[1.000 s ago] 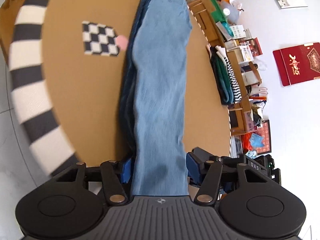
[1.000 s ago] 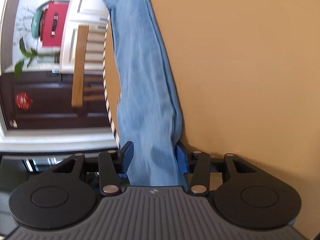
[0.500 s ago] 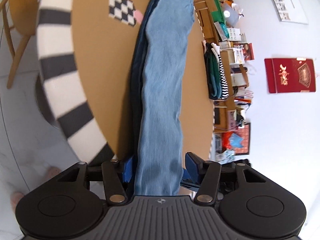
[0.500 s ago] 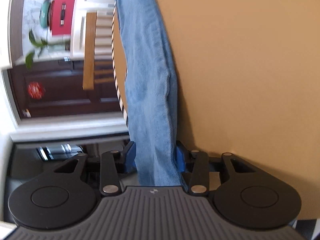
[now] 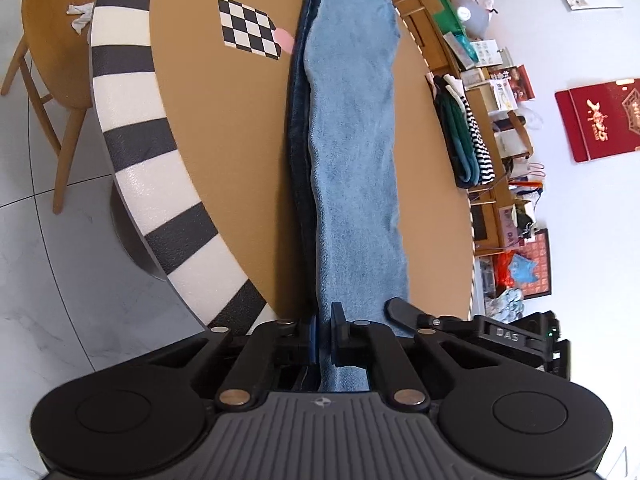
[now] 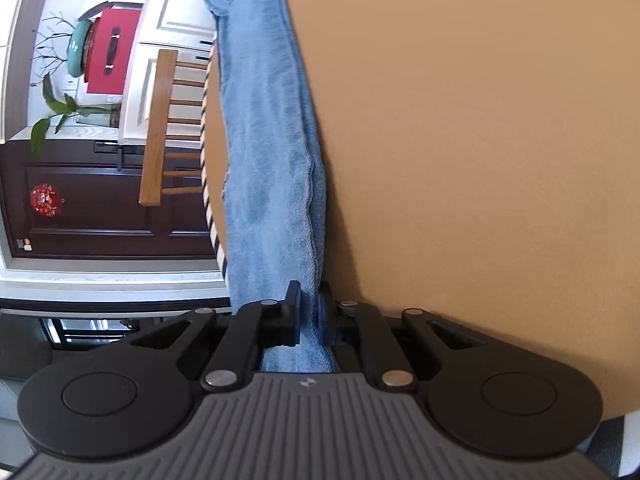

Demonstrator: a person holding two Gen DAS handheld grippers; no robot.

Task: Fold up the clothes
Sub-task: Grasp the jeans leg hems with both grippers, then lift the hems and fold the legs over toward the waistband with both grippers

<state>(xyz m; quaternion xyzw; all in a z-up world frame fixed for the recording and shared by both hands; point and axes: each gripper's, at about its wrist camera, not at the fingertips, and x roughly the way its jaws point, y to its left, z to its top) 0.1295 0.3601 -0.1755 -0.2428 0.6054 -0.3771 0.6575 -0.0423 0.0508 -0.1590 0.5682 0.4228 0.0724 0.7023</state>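
Note:
A pair of light blue jeans (image 5: 352, 152) lies stretched lengthwise across a round tan table (image 5: 224, 152), folded leg on leg, with a darker denim edge along its left side. My left gripper (image 5: 324, 334) is shut on the leg end at the table's near edge. In the right wrist view the jeans (image 6: 268, 140) run along the table's left rim, and my right gripper (image 6: 310, 312) is shut on the same leg end, pinching its seam edge. The waist end with a back pocket lies far away in both views.
A checkered card (image 5: 248, 28) lies on the table left of the jeans. The table rim (image 5: 132, 120) is striped black and white. A wooden chair (image 5: 44, 60) stands at the left. Shelves with folded clothes (image 5: 464, 136) stand beyond. Another wooden chair (image 6: 168, 128) stands behind the table.
Both grippers have closed from open onto the leg ends of the jeans. Both have drawn back a little toward the near table edge.

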